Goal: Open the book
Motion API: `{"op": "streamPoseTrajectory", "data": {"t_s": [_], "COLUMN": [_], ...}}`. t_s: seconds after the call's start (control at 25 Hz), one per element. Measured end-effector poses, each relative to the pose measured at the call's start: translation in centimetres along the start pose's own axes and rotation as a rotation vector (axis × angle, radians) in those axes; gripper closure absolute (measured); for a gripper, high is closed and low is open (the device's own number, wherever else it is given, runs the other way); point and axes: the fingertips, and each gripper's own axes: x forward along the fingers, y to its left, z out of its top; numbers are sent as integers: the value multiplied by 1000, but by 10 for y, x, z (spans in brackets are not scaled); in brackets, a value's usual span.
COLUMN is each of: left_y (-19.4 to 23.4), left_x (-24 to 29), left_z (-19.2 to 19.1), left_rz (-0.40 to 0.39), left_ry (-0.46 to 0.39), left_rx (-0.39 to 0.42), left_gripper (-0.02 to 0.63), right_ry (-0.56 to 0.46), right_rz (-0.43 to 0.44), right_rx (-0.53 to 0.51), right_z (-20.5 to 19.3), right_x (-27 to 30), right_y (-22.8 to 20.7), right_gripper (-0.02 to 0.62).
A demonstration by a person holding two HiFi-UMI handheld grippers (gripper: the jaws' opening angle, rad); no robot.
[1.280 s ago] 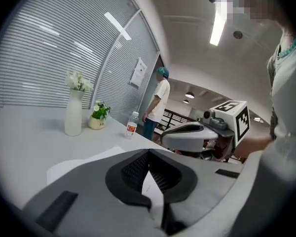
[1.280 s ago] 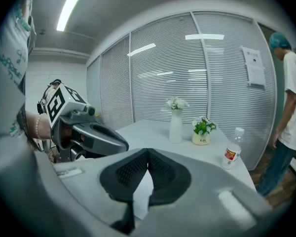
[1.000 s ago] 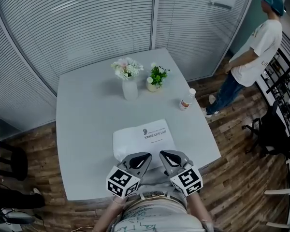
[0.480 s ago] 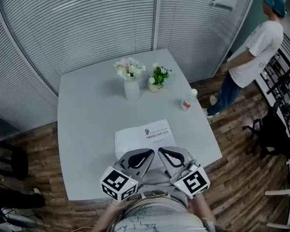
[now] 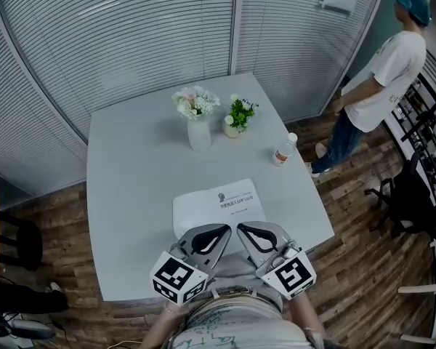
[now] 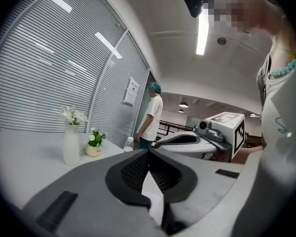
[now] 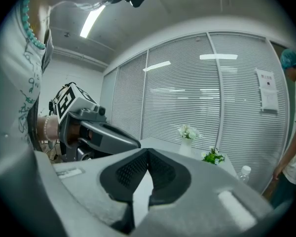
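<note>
Slippage is being risked: the closed book (image 5: 218,206) is lying flat on the counter (image 5: 131,195) just ahead of the left gripper (image 5: 222,231) and right gripper (image 5: 241,229), whose fingers are being held fully together on nothing. With fingers shut like this, the thin cover is likely being pushed, not caught, and the book slid toward the water bottle (image 5: 280,150).

Near edge of book (image 5: 216,203) behind left tool (image 5: 224,231) and right tool (image 5: 243,230), cover print illegible
</note>
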Motion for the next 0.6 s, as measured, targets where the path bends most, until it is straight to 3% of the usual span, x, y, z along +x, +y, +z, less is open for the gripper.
{"op": "streamPoseTrajectory", "data": {"t_s": [0.6], "left_y": [9], "left_x": [2], "left_z": [-13], "left_rz": [6], "left_ry": [33], "left_rx": [-19], "left_gripper": [607], "right_ry": [31], "right_rz": [4], "right_rx": [-13], "right_z": [-8], "right_x": [5], "right_y": [0], "right_gripper": [594]}}
